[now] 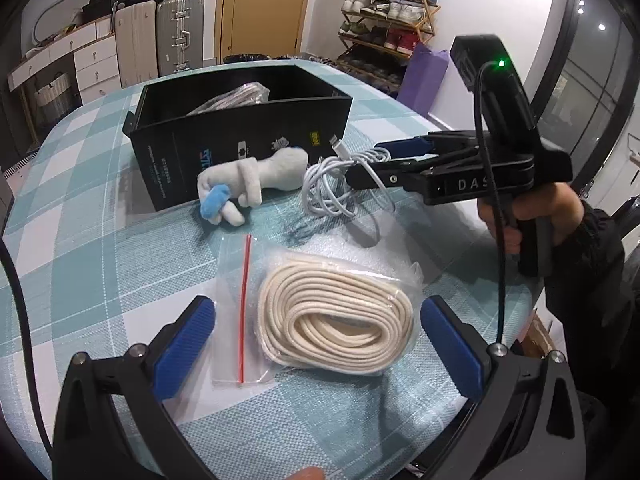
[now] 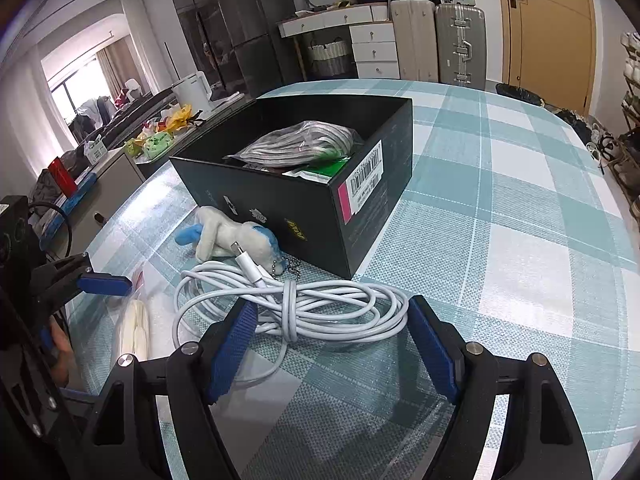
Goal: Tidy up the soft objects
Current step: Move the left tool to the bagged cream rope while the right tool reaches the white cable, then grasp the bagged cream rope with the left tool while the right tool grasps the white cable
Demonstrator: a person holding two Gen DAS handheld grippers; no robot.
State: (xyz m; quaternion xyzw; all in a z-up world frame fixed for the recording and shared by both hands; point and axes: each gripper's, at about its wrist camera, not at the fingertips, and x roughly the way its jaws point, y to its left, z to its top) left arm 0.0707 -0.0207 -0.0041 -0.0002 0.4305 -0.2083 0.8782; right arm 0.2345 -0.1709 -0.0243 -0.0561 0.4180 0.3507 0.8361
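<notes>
A black box (image 1: 240,136) (image 2: 312,216) stands on the checked tablecloth with bagged cables (image 2: 300,142) inside. A white and blue plush toy (image 1: 248,184) (image 2: 232,236) lies against its front. A coiled white charging cable (image 1: 340,188) (image 2: 304,308) lies beside the toy. A clear bag of cream rope (image 1: 336,316) (image 2: 134,328) lies nearest me. My left gripper (image 1: 316,336) is open, its fingers on either side of the rope bag. My right gripper (image 2: 332,336) (image 1: 364,164) is open, its fingers straddling the white cable.
The table's right edge (image 1: 532,304) is close to the rope bag. Suitcases (image 1: 180,36), drawers and a shoe rack (image 1: 388,20) stand beyond the table. A counter with clutter (image 2: 160,132) lies off the table's far side.
</notes>
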